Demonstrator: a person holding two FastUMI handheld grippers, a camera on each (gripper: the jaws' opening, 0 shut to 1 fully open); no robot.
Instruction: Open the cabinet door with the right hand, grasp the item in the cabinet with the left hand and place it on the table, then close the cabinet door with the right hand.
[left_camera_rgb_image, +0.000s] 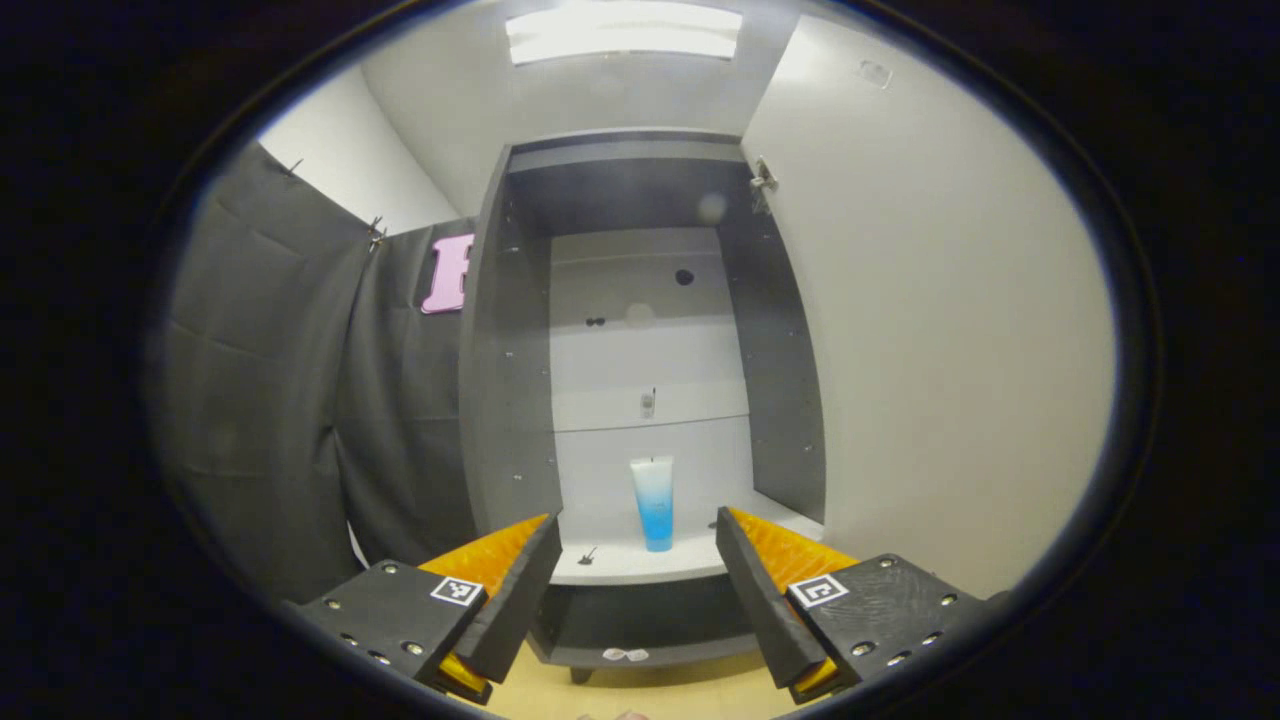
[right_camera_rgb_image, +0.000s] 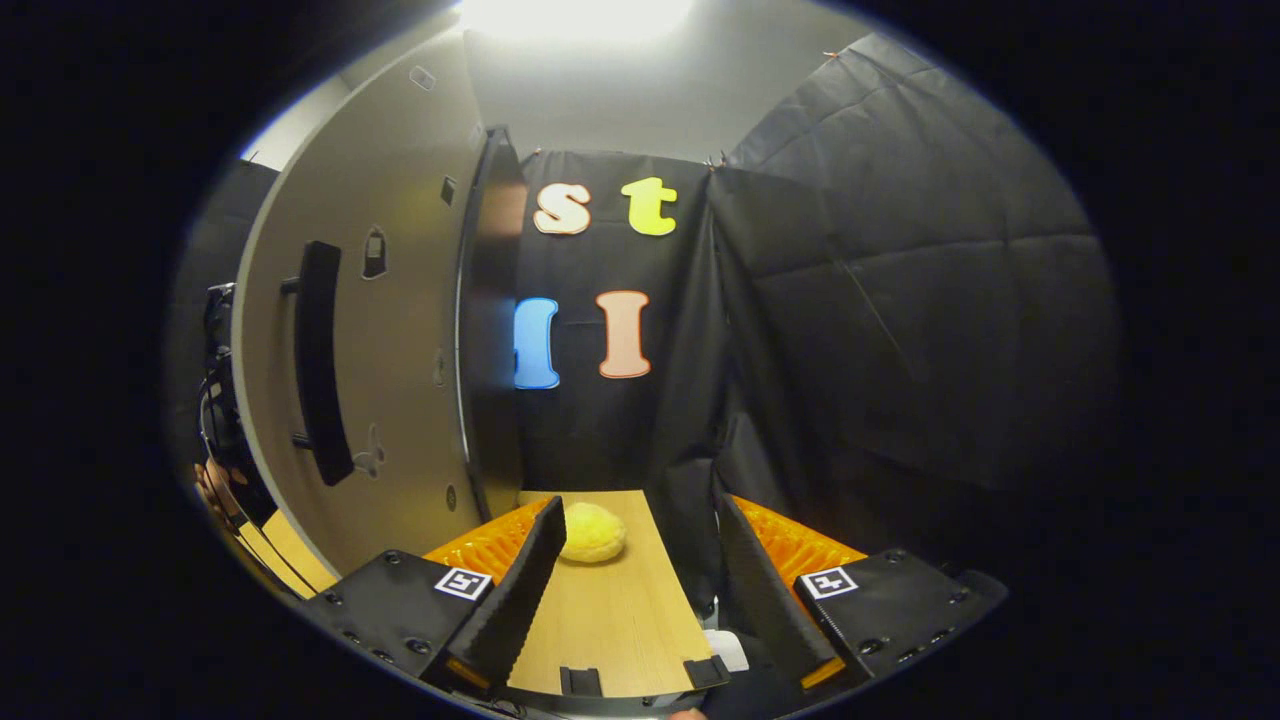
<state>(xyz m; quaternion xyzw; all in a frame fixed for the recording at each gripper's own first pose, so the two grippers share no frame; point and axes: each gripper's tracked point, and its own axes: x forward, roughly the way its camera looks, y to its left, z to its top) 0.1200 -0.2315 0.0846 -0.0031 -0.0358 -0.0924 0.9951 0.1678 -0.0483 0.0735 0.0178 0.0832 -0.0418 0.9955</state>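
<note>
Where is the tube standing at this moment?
In the left gripper view the tube stands upright on the cabinet's white shelf, near the back wall, straight ahead between the open left tool fingers and beside the open door.

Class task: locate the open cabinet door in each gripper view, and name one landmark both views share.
Left gripper view: cabinet door covers the right side, inner face showing.
Right gripper view: door at left, outer face with dark handle.
Shared landmark: ceiling light at top.

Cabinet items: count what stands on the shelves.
1: a tube upright on the lower shelf, straight ahead of the open left claw. The upper shelves look bare.
</note>
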